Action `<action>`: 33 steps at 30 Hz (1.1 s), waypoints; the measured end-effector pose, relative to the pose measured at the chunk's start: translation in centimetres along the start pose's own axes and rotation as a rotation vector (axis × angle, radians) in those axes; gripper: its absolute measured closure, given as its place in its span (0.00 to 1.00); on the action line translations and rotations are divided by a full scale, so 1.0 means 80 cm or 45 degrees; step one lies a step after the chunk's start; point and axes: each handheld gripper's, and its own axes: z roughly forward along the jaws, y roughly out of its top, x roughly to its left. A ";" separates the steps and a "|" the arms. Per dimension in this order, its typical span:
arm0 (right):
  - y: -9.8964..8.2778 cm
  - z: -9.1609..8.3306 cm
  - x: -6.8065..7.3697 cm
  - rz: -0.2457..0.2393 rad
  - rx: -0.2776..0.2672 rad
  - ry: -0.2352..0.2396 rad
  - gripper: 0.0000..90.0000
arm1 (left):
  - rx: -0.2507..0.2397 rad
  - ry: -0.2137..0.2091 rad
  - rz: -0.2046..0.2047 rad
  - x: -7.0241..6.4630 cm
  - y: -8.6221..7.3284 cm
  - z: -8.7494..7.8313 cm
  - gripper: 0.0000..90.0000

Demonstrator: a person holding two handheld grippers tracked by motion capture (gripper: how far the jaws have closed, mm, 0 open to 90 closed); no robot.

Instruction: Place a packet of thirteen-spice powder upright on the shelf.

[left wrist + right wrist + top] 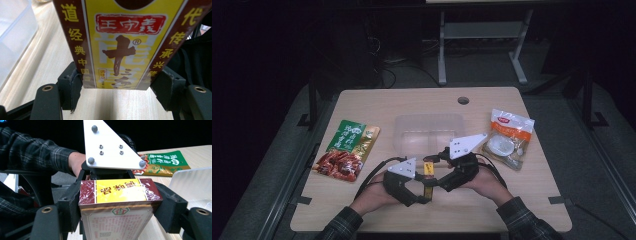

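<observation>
My left gripper (424, 196) and right gripper (435, 161) both clamp yellow seasoning box (429, 175) – one at each end – near worktop (377, 210) front edge, just before clear plastic container (412, 131).

Yellow-maroon box (120, 202) clamped between right gripper (117, 205) fingers (68, 205); left gripper (110, 147) opposite; green pouch (165, 161) behind.

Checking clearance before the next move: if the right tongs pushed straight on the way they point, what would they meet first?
Probably the left tongs, straight ahead beyond the yellow box clamped in the right tongs. Both grip that box from opposite ends, though the gap between them is hard to judge.
</observation>
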 end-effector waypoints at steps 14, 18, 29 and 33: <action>0.000 -0.006 -0.004 -0.018 0.030 -0.017 0.34 | 0.039 0.162 -0.118 -0.003 -0.033 -0.022 0.24; 0.003 -0.010 -0.005 -0.034 0.036 -0.026 0.34 | 0.034 0.208 -0.171 -0.006 -0.044 -0.036 0.23; 0.014 -0.020 -0.018 -0.071 0.034 -0.055 0.34 | 0.073 0.317 -0.240 -0.019 -0.066 -0.054 0.19; 0.023 -0.024 -0.026 -0.080 0.035 -0.062 0.34 | 0.069 0.330 -0.258 -0.023 -0.071 -0.058 0.19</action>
